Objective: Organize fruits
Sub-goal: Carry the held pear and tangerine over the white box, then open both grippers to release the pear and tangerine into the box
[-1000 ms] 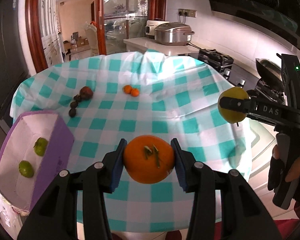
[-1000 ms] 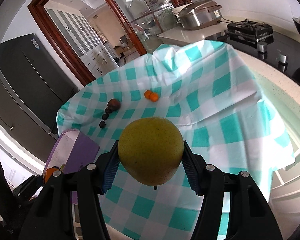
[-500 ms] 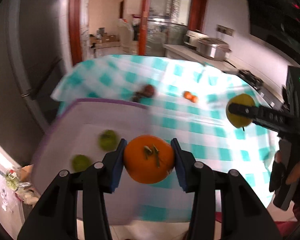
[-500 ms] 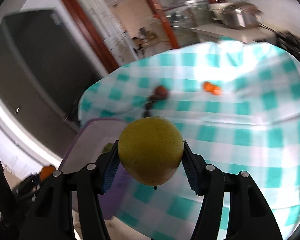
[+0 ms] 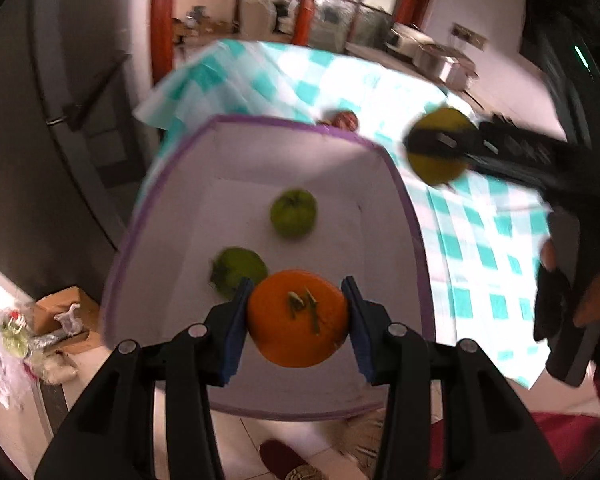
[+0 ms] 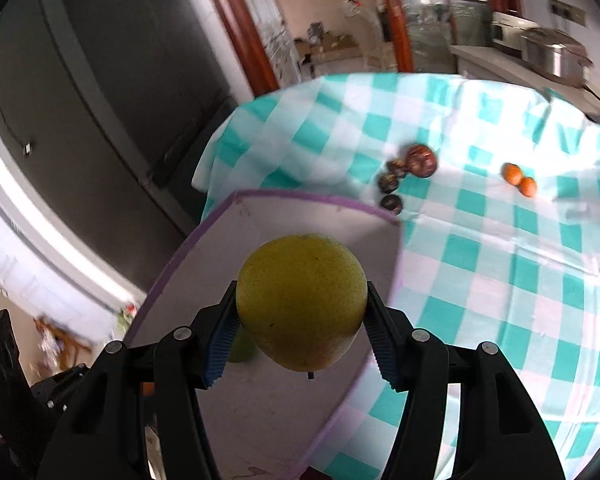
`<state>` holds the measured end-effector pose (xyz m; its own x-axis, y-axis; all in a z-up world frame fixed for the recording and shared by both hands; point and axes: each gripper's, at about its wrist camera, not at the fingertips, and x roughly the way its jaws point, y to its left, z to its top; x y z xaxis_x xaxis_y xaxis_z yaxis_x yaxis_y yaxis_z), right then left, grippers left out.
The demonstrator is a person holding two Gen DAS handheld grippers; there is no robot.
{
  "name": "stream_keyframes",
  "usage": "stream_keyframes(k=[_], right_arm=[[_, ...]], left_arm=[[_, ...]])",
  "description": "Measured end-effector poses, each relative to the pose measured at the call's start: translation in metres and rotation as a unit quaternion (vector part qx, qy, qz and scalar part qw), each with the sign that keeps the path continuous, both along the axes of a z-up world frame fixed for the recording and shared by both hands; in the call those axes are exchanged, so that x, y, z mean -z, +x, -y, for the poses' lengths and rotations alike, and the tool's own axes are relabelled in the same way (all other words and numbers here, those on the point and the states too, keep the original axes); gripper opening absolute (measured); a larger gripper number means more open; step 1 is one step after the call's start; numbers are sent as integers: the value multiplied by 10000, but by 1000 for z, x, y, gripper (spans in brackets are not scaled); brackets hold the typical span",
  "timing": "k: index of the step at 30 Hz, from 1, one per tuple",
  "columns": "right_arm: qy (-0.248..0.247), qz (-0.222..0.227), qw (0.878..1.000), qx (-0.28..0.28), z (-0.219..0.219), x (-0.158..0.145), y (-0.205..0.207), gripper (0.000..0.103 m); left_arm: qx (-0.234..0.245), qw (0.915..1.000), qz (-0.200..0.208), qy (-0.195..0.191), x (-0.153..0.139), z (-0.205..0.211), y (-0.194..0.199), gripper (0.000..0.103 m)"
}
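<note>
Left wrist view: left gripper [image 5: 297, 318] clamps an orange [image 5: 297, 317] above the purple-rimmed bin [image 5: 408, 216], which holds two green fruits [image 5: 293, 212]. Right wrist view: right gripper [image 6: 301, 328] clamps a yellow pear [image 6: 301, 300] over the bin's right edge; on the checked tablecloth [image 6: 500, 280], two small oranges [image 6: 519, 179], four dark fruits [image 6: 420, 160].

My left gripper [image 5: 298, 318] has black linkage arms with silver pivot screws and blue ribbed pads [image 5: 236, 328]. My right gripper [image 6: 300, 320] matches it; its black body shows a green light, gripped by a black-gloved hand [image 5: 560, 308].
</note>
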<state>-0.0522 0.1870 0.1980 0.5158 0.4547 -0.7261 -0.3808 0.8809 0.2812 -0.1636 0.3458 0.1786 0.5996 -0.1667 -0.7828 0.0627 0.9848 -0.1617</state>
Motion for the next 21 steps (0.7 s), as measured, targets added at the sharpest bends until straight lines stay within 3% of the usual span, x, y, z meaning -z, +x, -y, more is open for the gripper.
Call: stream_keyframes(k=[5,8,11,14,18,21], right_arm=[[-396,-305,9953,-830,-58,15,36,59],[-571,-524,9844,-1582,-97,29,63,59],[-932,-514,9679,-2278,-133,47,81,59],[-1303,-612,9455,-2919,-170,73,93,59],[-1912,-685,9101,-3613,-208,111,106,59],[-2066,-806,8955,-3858,-220,129,113,59]], left_arm=[[539,9983,-197,-73,13,24,23,45],[890,9953,-381,67,23,40,39,45],[1216,9899,-609,394,37,49,55,45],[1168,9851,-1021,738,52,48,82,45],[1362,9751,-1453,972,65,58,111,45],[1426,9694,-1734,989,82,65,130,45]])
